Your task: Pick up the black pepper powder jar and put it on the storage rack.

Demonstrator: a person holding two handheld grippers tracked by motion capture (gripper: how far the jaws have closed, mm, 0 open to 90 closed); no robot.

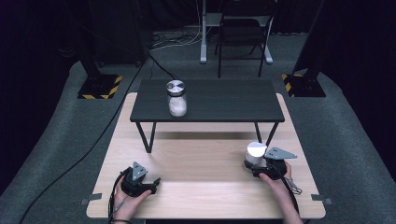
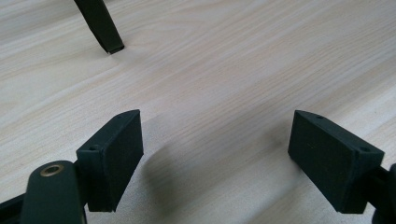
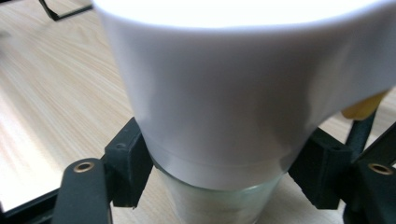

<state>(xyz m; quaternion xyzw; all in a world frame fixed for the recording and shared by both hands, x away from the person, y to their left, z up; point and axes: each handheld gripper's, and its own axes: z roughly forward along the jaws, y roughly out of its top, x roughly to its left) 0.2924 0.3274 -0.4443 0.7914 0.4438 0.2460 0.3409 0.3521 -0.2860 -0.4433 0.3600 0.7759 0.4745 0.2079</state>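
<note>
White-lidded jar (image 1: 255, 154) upright on surface (image 1: 201, 168), near right edge, directly between right tongs (image 1: 251, 167); right hand far nearer than left. Right tongs clamped on jar (image 3: 224, 140) just under lid, pads on glass both sides. Left tongs (image 1: 155, 183) apart, empty, low over bare surface, well away.

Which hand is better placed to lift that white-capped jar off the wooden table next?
Right. The right gripper already has its jaws closed on the white-capped jar, gripping the glass just below the cap. The left gripper sits with open, empty jaws over bare wooden table, far across from it.
</note>
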